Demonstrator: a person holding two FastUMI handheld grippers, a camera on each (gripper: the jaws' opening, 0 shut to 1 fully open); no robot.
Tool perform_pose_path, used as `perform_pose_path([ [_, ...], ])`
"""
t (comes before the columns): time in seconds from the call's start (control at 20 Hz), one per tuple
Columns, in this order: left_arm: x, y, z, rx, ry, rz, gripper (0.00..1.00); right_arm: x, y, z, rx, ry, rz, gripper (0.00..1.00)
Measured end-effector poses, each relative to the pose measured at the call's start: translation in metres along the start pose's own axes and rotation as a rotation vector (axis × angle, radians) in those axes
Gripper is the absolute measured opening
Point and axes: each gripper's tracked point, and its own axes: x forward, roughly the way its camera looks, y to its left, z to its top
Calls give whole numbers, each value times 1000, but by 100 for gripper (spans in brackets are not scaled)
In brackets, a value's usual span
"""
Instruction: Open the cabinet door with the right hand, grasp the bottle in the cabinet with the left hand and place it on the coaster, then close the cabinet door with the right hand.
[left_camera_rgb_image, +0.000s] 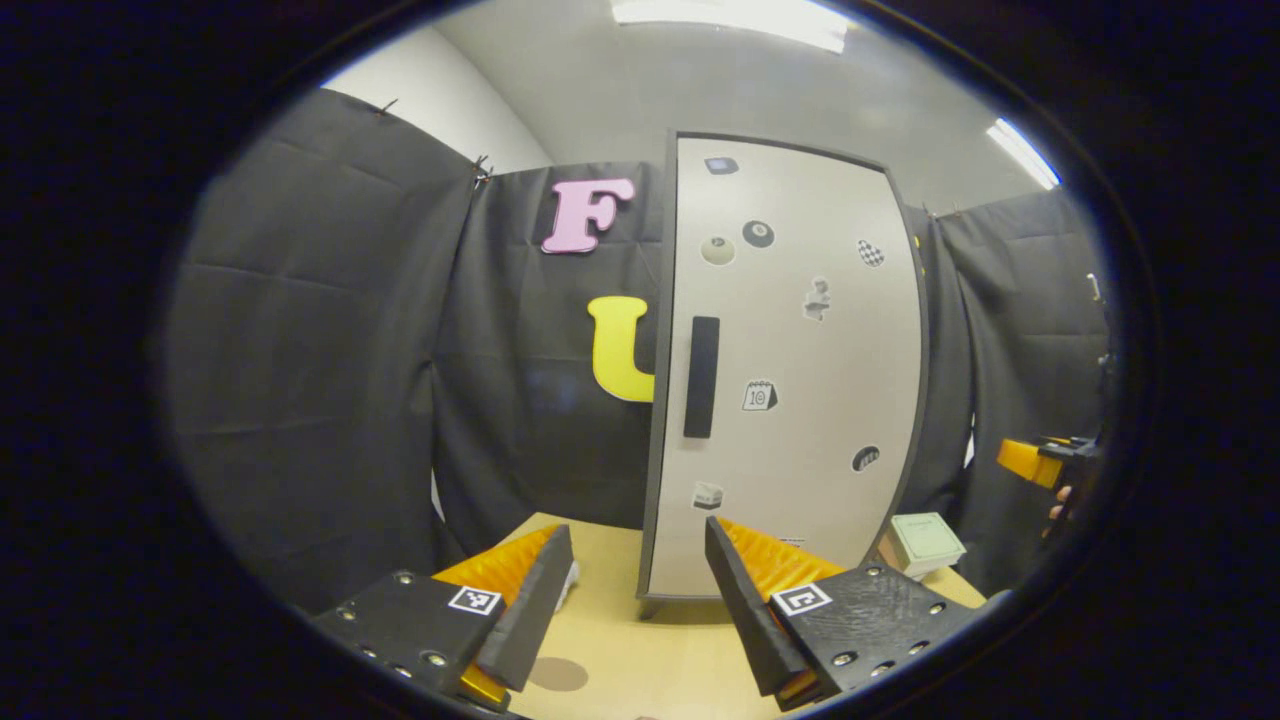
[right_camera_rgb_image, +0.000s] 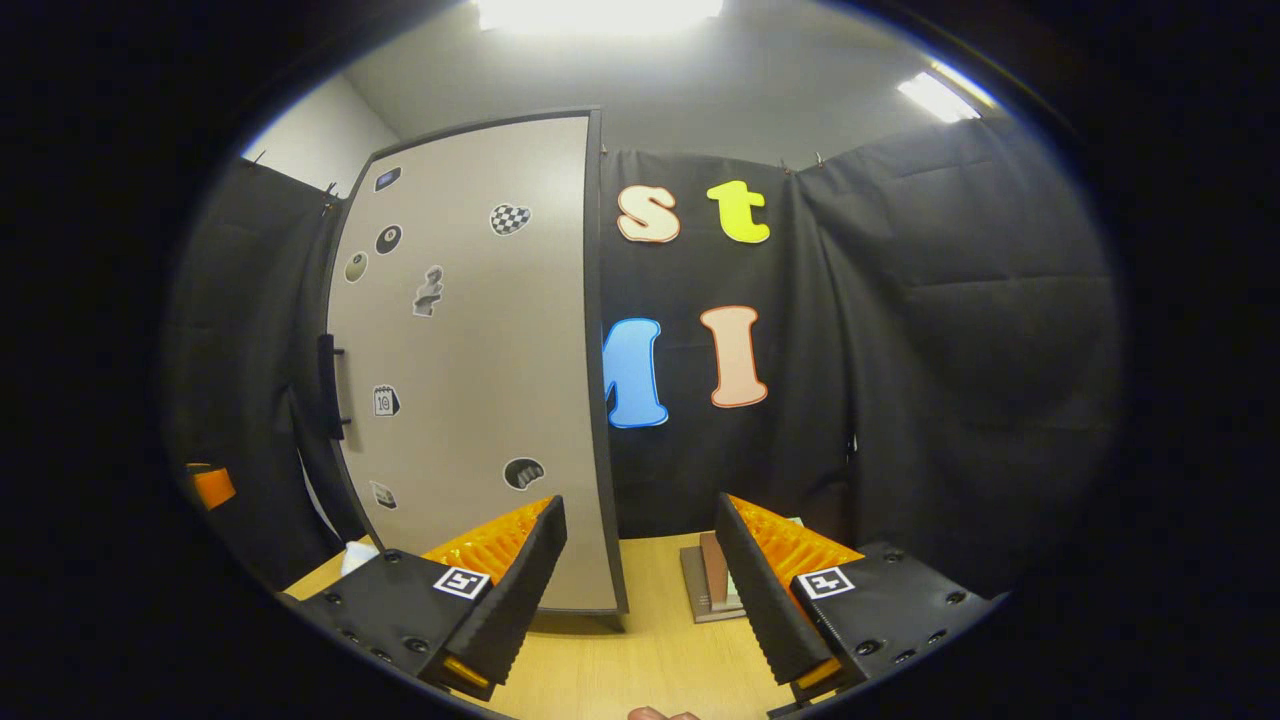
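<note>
Both claws are hovering released above the pale wooden bench (right_camera_rgb_image: 640, 650), the right claw (right_camera_rgb_image: 640, 575) sitting right of the closed grey sticker-dotted cabinet door (right_camera_rgb_image: 470, 380), whose upright black bar handle (left_camera_rgb_image: 701, 377) is facing the left claw (left_camera_rgb_image: 640, 590), the bottle presumably hiding inside.

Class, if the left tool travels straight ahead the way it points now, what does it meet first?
Probably the closed light-grey cabinet door, near its black vertical handle; the left tool is open, though depth is uncertain.

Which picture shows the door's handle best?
The left gripper view: the handle faces the camera there, a dark upright bar on the closed door. The right gripper view shows it side-on at the door's left edge.
</note>
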Motion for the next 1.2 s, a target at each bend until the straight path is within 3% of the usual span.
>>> perform_pose_path([
  [0.5, 5, 58, -32, -24, 32, -49, 80, 8, 95, 31, 57, 2, 96, 95],
  [1.0, 8, 127, -51, -59, 39, -9, 81, 48, 232, 73, -22, -23, 265, 95],
  [1.2, 10, 154, -65, -122, 54, 23, 81, 59, 280, 85, -77, -53, 312, 96],
])
